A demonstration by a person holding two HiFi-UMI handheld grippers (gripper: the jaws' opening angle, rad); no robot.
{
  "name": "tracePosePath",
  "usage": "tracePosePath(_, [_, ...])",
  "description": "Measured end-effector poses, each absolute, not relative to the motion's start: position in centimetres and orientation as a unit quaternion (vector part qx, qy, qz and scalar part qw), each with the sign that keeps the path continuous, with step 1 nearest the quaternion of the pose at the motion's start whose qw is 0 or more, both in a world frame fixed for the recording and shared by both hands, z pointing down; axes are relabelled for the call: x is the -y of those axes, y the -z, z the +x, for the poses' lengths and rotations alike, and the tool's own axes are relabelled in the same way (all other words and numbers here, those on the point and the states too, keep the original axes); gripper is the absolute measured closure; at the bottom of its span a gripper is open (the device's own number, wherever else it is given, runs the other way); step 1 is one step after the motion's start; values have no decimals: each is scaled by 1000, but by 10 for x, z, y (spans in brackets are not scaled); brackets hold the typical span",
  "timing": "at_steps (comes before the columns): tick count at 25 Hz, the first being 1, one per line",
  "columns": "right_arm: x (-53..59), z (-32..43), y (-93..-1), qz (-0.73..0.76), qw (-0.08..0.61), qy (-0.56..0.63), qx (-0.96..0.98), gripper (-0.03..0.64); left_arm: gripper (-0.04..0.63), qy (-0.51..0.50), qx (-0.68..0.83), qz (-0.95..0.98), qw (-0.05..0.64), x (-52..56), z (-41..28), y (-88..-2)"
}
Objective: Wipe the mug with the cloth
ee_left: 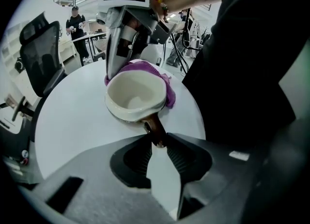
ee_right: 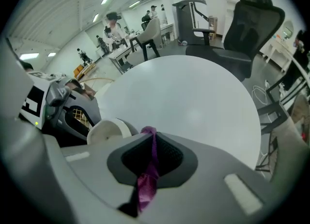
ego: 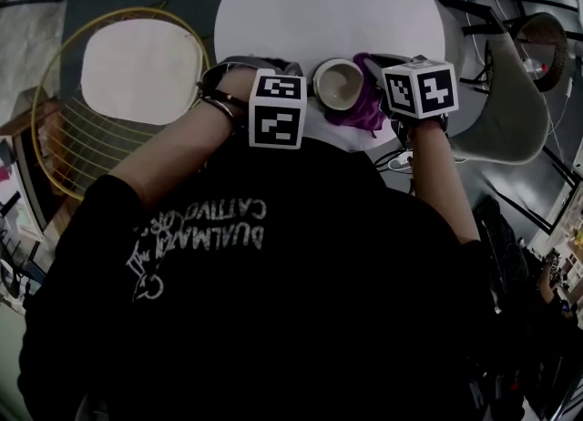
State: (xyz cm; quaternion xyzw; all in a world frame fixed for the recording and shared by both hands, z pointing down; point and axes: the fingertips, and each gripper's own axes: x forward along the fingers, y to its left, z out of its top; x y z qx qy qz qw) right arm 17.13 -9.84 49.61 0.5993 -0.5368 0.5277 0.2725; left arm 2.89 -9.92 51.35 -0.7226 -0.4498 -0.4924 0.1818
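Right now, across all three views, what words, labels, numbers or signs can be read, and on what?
Nothing can be quoted with confidence.
The shirt print: pale lettering, upside down and creased in the head view, not reliably readable.
The marker cubes: black-and-white square patterns only, no words.
The mug and the cloth: no print visible.

Black lettered T-shirt (ego: 273, 319), beaded bracelet (ego: 217, 100), grey left claw (ee_left: 158, 146) and right claw (ee_right: 151, 151), black-and-white marker cubes (ego: 277, 109).
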Motion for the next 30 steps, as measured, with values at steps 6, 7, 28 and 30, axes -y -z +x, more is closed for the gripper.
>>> tracePosePath(6, [106,166,-493,576,381,-460,558,604,497,494,450,-720,188,99,29,-514])
tracePosePath(7, [106,166,-492,571,395,-451,561,604,497,495,450,-720,187,99,29,-514])
tracePosePath(28, [124,161,-487,564,414,-431,569,606,491,498,450,-723,164,99,33,-515])
tracePosePath(30, [129,158,-487,564,408,-431,574,606,493,499,446,-726,160,100,33,-516])
